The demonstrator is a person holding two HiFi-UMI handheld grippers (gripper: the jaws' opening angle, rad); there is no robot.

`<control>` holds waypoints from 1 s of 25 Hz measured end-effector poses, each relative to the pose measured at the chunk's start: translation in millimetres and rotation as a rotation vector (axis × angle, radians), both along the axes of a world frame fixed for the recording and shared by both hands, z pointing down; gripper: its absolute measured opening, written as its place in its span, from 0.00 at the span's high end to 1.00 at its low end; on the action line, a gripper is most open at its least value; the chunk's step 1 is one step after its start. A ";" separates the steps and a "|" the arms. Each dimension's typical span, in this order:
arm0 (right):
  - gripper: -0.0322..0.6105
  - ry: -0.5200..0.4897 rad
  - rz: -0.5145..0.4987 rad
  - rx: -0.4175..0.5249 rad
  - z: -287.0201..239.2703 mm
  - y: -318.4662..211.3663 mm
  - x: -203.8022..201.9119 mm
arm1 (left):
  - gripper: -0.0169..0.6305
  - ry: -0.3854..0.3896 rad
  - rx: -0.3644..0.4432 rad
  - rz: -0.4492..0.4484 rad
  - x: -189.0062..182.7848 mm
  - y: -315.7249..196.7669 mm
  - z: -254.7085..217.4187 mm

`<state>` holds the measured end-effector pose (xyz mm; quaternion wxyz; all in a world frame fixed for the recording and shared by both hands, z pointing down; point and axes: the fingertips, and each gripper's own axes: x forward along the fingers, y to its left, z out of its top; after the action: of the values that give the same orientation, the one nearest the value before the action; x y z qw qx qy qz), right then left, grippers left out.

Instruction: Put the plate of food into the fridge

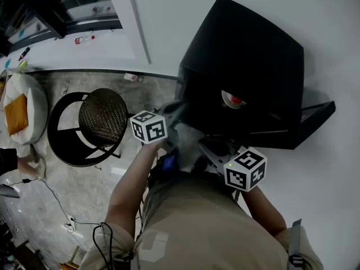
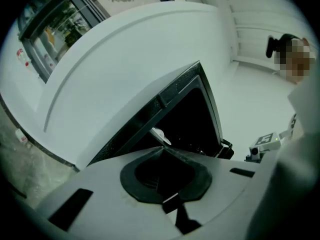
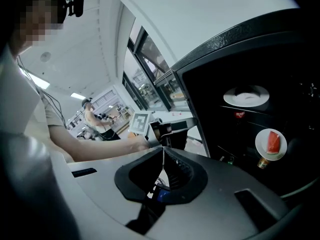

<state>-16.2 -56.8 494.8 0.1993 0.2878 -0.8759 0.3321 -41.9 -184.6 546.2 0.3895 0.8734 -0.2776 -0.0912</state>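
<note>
Plate of food point(image 3: 270, 143) inside fridge point(image 1: 247, 55), chair point(image 1: 102, 117) nearby

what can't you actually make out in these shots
Head view: fridge interior is dark; only the plate shows, with a red blur on it.
Left gripper view: white thing at the fridge opening, too small to name.
Right gripper view: small item below the plate, too small to name.

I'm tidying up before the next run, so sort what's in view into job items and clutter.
Job in hand:
- fridge, door open
- plate of food, inside it

Lying about:
- wicker chair
- cushion on the floor
- small bottle by the wall
</note>
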 end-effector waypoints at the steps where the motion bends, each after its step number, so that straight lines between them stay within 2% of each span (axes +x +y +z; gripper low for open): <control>1: 0.91 0.001 0.001 0.005 0.4 -1.7 -3.7 | 0.96 -0.011 0.014 0.013 -2.1 1.2 -0.4; 4: 0.91 -0.004 0.009 0.025 -1.6 -8.3 -13.7 | 0.96 -0.065 0.080 0.060 -7.0 5.0 -3.9; 9: 0.91 -0.022 0.036 0.063 -8.9 -11.5 -26.4 | 0.96 -0.183 0.240 0.168 -10.4 22.9 -18.0; 14: 0.91 -0.032 0.065 0.090 -14.2 -10.2 -30.9 | 0.96 -0.253 0.368 0.267 -6.6 41.9 -35.7; 20: 0.91 -0.052 0.103 0.126 -19.7 -11.1 -24.0 | 0.96 -0.310 0.450 0.311 -3.3 53.7 -48.3; 25: 0.91 -0.082 0.111 0.144 -21.6 -6.2 -6.0 | 0.96 -0.319 0.488 0.299 5.1 65.8 -60.3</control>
<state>-22.2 -63.0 473.2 0.1235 0.3357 -0.8875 0.2905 -36.8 -118.8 485.9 0.1292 0.9754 -0.1738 0.0413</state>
